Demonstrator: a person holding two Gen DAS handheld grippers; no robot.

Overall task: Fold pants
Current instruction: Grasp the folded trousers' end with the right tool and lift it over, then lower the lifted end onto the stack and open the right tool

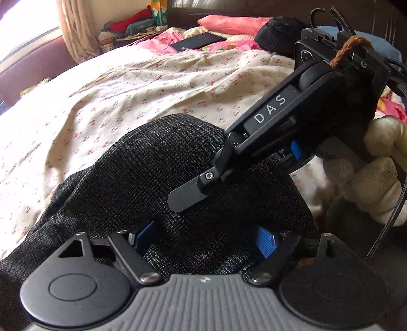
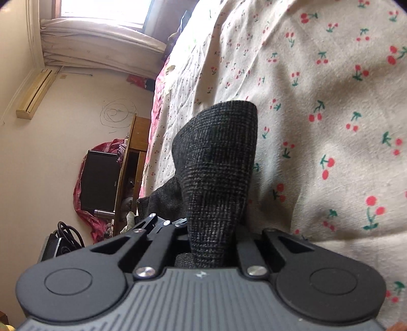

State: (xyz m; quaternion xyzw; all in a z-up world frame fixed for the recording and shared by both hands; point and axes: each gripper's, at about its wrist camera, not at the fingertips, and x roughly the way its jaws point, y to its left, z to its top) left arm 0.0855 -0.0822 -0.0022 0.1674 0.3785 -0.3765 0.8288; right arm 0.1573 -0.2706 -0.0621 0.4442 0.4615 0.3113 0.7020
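left gripper (image 1: 203, 244): nearest in the left wrist view, its blue pads (image 1: 265, 242) sit on either side of a bunch of dark cloth; the jaws are clamped on the pants.
right gripper (image 2: 212, 244): in the right wrist view a column of the same cloth runs up from between the black arms; the jaws are closed on the pants. in the left wrist view its body marked "das" slants down from the upper right, held by a gloved hand (image 1: 374, 173).
pants (image 1: 157, 178): dark grey woven fabric with a faint check, mounded on the bed and gathered up into both grippers; one rounded end (image 2: 223, 142) stands up from the sheet.
bed sheet (image 1: 122, 91): cream cotton printed with small red cherries, rumpled, lying under and around the pants.
bedspread (image 1: 157, 43): pink floral cover, showing beyond the sheet and along the bed's edge.
flat black object (image 1: 198, 40): lies on the pink cover, well apart from the pants.
black bag (image 1: 279, 30): near the headboard, beside a pink pillow (image 1: 229, 23).
clothes pile (image 1: 129, 25): red and teal pieces at the far corner, next to a beige curtain (image 1: 76, 28).
room: cream wall with a scribbled spiral (image 2: 118, 112), a wooden cabinet (image 2: 134, 163) beside the bed, a dark screen (image 2: 100, 178) over red cloth, and a bright window (image 2: 101, 10) farthest off.
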